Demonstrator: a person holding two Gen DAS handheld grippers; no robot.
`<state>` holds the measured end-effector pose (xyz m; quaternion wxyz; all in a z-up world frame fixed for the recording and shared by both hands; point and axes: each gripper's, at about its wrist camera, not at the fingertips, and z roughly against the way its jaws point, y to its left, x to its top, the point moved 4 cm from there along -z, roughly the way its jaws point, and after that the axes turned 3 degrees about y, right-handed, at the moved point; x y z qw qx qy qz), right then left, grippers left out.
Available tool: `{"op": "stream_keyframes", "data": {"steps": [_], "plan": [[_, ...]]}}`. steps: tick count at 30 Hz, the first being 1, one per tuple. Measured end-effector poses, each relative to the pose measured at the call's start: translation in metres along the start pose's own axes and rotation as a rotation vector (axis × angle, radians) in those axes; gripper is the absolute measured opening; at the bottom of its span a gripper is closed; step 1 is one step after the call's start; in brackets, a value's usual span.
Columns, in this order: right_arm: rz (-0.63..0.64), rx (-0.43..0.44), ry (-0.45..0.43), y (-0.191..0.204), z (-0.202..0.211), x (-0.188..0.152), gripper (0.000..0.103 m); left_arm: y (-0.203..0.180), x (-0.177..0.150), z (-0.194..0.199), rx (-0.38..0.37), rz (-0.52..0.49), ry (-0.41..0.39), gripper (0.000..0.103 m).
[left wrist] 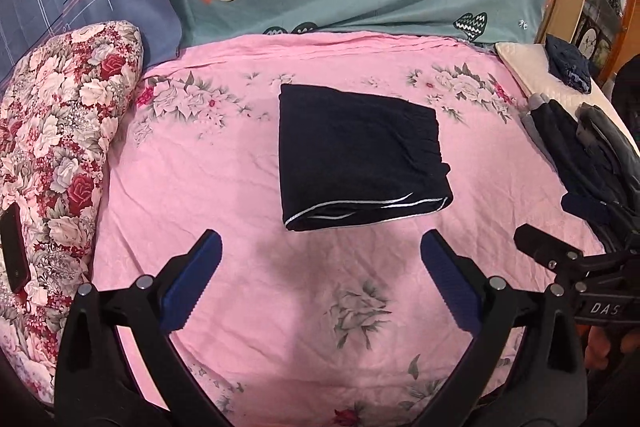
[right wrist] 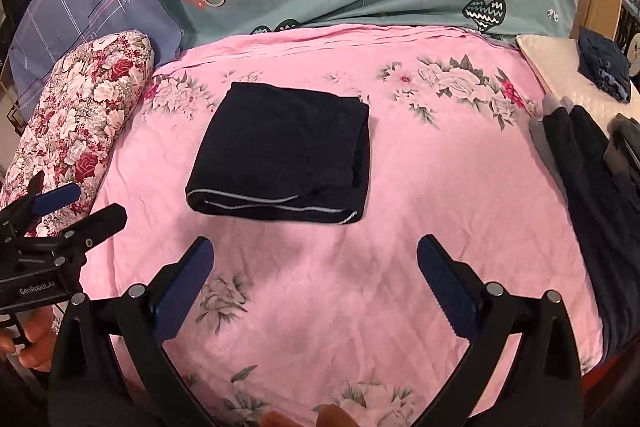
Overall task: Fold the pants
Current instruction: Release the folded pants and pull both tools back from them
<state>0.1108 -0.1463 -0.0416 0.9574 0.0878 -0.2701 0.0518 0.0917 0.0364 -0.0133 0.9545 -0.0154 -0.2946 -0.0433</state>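
A: How is the cloth expected to handle?

B: The pants [left wrist: 362, 157] are judged soft, limp and light. They lie folded into a compact dark rectangle on the pink floral bedsheet [left wrist: 240, 187] of the bed, a thin pale seam line showing along the near edge. Stiffness cannot be counted on, so a pinch at one corner would probably let the layers slide open. If they are to be lifted, all layers are best gripped together, at the near folded edge or at the two near corners at once.

A: And where are the pants relative to each hand-held gripper?

B: The left hand-held gripper [left wrist: 320, 279] is held above the sheet with its jaws spread wide and nothing between them; the pants lie beyond its fingertips, slightly to the right, untouched. The right hand-held gripper [right wrist: 314, 285] is likewise fully spread and empty, with the pants [right wrist: 280, 155] ahead of it and a little to the left. Bare sheet is seen between each set of fingertips and the cloth.

A: How far along is the fold judged to be?

B: It appears complete.
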Motion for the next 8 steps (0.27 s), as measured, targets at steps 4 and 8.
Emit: {"op": "stream_keyframes", "data": {"steps": [4, 8], "plan": [[-0.007, -0.007, -0.002, 0.0029, 0.0043, -0.0078, 0.102, -0.0006, -0.0005, 0.0058, 0.015, -0.014, -0.011, 0.101], [-0.012, -0.009, -0.007, 0.0035, 0.0088, -0.0108, 0.102, 0.0015, -0.0014, 0.0098, 0.017, -0.011, -0.016, 0.101]]}}
